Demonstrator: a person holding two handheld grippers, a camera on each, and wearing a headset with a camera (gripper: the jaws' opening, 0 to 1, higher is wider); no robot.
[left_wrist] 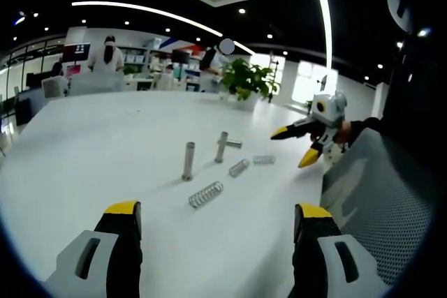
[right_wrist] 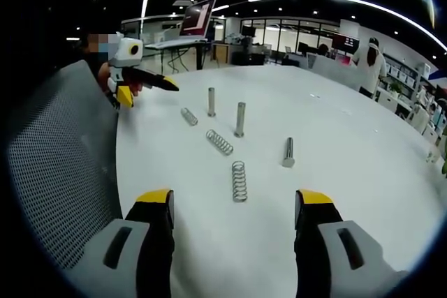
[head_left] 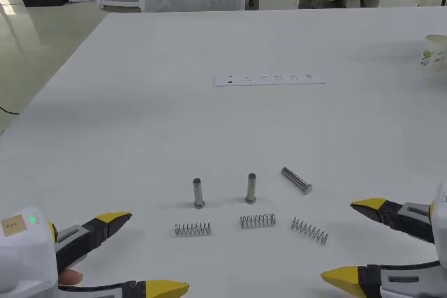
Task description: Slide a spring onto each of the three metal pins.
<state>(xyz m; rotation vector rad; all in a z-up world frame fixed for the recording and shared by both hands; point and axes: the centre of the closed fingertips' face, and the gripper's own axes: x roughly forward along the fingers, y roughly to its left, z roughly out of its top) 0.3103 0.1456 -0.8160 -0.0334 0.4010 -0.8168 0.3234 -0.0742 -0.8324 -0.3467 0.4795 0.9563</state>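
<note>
Two metal pins stand upright on the white table, the left pin (head_left: 198,193) (left_wrist: 188,161) (right_wrist: 211,102) and the middle pin (head_left: 251,188) (left_wrist: 222,147) (right_wrist: 240,119). A third pin (head_left: 296,180) (left_wrist: 234,144) (right_wrist: 288,152) lies on its side to their right. In front of them lie three springs: the left spring (head_left: 193,229) (left_wrist: 205,194) (right_wrist: 188,116), the middle spring (head_left: 258,221) (left_wrist: 239,167) (right_wrist: 219,142) and the right spring (head_left: 309,230) (left_wrist: 264,160) (right_wrist: 239,180). My left gripper (head_left: 143,252) (left_wrist: 216,211) is open and holds nothing, near the table's front left. My right gripper (head_left: 353,241) (right_wrist: 235,198) is open and holds nothing, right of the springs.
A white power strip (head_left: 269,79) lies farther back on the table (head_left: 140,102). A patterned cup (head_left: 434,51) stands at the right edge. Chairs and desks stand beyond the table's far side, and a grey mesh chair back (right_wrist: 56,172) is close beside me.
</note>
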